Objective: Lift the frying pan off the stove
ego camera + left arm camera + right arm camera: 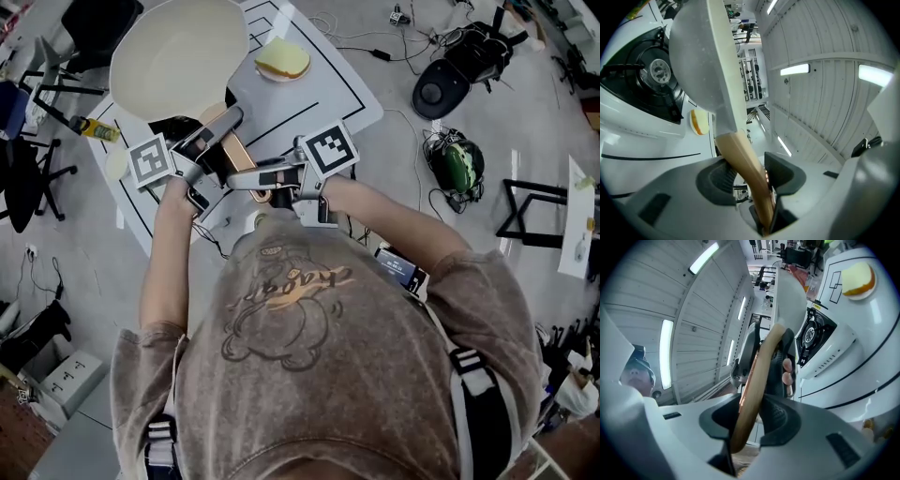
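Observation:
The cream frying pan point(178, 56) hangs in the air over the white table point(337, 89), tilted, and covers most of the black stove point(176, 126). Both grippers hold its wooden handle point(231, 148). My left gripper point(201, 161) is shut on the handle closer to the pan, and my right gripper point(270, 178) is shut on its end. In the left gripper view the handle point(747, 164) runs between the pads of the left gripper point(752, 177) up to the pan point(701, 61), with the stove burner point(656, 70) below. In the right gripper view the right gripper point(750, 420) clamps the handle point(754, 380).
A small plate with a piece of bread point(283, 60) lies on the table beyond the pan. A yellow tool point(94, 128) rests at the table's left edge. On the floor to the right are a green helmet point(461, 161), a black round device point(441, 89) and cables.

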